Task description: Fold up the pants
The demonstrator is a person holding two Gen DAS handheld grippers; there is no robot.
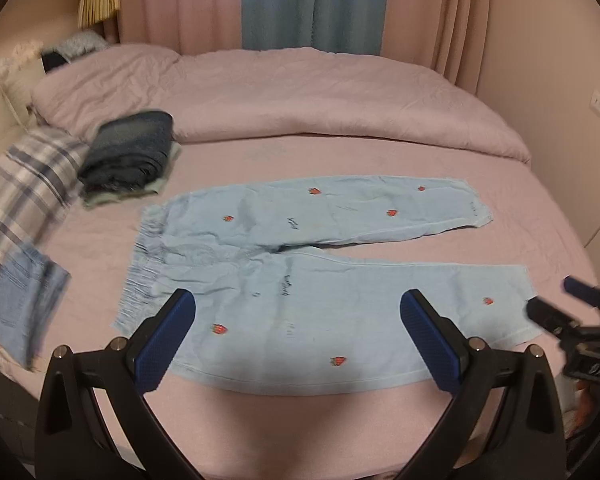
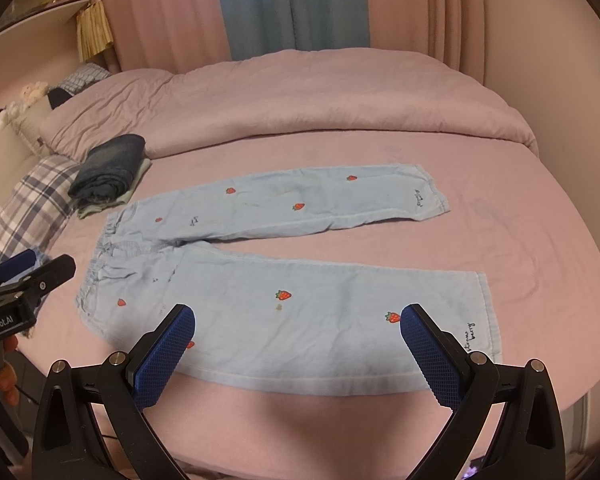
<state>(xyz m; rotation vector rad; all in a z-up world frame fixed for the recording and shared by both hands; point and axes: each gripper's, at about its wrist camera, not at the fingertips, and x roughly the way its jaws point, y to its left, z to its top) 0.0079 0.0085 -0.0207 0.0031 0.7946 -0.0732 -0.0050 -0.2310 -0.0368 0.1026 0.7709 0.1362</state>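
Pink bedsheet [image 2: 500,240] fills mid-frame, with light-blue strawberry-print pants [image 2: 300,320] spread flat; our left gripper [image 1: 296,316] and right gripper [image 2: 298,330] hover above, jaws released.

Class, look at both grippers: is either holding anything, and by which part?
Nothing is held. The left gripper and right gripper are both open above the pants, which lie flat and unfolded.

The left gripper [image 1: 296,312] is hovering with its blue-padded jaws spread wide, gripping nothing. The right gripper [image 2: 298,322] is hovering beside it, jaws likewise spread wide and empty. Fingers [image 2: 6,376] are wrapping the left gripper's handle.
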